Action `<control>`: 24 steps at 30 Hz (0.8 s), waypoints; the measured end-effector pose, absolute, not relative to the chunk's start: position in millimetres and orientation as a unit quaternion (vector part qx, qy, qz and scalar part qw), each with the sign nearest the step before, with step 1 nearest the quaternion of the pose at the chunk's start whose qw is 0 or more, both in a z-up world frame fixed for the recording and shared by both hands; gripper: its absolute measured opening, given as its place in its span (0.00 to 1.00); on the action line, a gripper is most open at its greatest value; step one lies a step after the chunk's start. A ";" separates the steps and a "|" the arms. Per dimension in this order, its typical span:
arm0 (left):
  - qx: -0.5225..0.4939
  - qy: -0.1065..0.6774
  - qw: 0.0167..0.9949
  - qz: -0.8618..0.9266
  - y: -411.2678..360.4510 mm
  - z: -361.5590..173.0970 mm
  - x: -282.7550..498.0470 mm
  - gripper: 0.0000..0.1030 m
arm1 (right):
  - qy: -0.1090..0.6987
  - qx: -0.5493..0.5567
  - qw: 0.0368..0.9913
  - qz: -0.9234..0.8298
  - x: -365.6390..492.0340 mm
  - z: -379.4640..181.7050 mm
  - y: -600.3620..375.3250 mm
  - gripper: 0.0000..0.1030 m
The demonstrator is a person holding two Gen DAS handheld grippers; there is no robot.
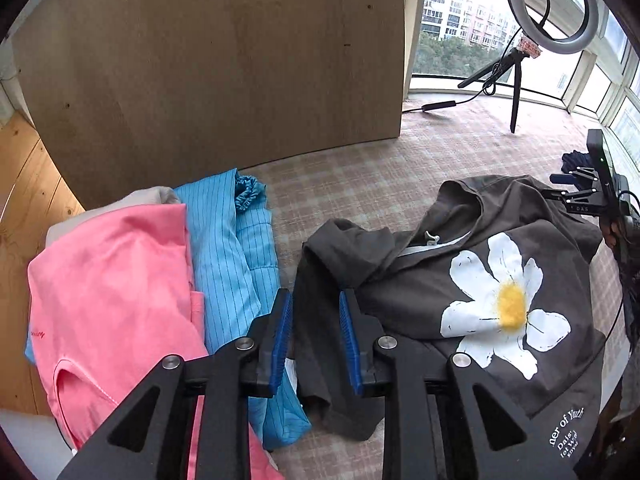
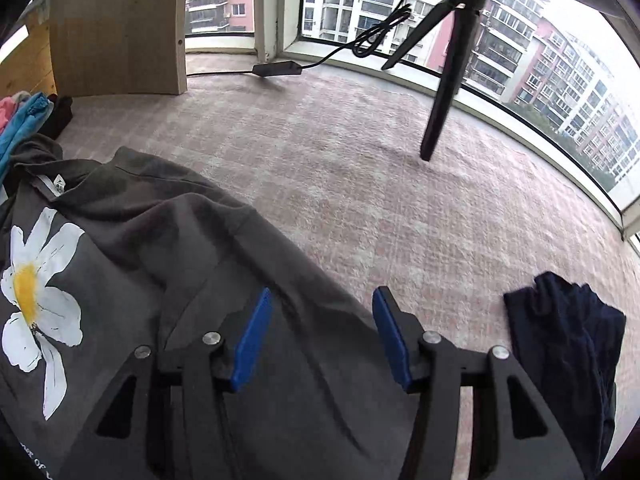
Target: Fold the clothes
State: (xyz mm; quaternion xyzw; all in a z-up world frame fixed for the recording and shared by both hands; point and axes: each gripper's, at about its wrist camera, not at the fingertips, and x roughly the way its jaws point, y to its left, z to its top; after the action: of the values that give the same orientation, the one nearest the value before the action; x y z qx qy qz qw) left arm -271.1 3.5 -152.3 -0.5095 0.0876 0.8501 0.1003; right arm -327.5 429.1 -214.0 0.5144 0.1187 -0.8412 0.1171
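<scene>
A dark grey T-shirt [image 1: 460, 280] with a white daisy print lies crumpled on the checked table cloth; it also shows in the right wrist view [image 2: 168, 248]. My left gripper [image 1: 315, 300] is open and empty, hovering over the shirt's left sleeve. My right gripper [image 2: 322, 298] is open and empty, above the shirt's right sleeve edge. The right gripper also shows at the far right of the left wrist view [image 1: 576, 188].
A pink garment [image 1: 112, 300] and a blue striped one [image 1: 232, 264] are stacked at the left. A navy garment [image 2: 568, 340] lies at the right. A wooden board [image 1: 208, 64] stands behind. A ring light tripod [image 2: 448, 64] stands by the window.
</scene>
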 end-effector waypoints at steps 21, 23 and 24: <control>-0.527 0.167 0.182 0.813 87.2 -203.6 -346.4 0.37 | 0.050 0.492 0.071 -0.866 -274.1 -157.7 528.2 0.26; -0.532 0.178 0.178 0.808 95.2 -216.9 -364.6 0.42 | 0.049 0.502 0.095 -0.858 -288.5 -172.5 519.8 0.33; -0.537 0.181 0.178 0.804 97.8 -223.8 -373.0 0.42 | 0.049 0.507 0.106 -0.854 -295.5 -181.1 516.0 0.34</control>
State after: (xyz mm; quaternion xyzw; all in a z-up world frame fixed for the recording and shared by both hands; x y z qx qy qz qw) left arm -373.0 97.8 -223.8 -0.5372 0.1806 0.8044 0.1781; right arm -295.5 516.0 -181.1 0.5070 0.0488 -0.8540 0.1064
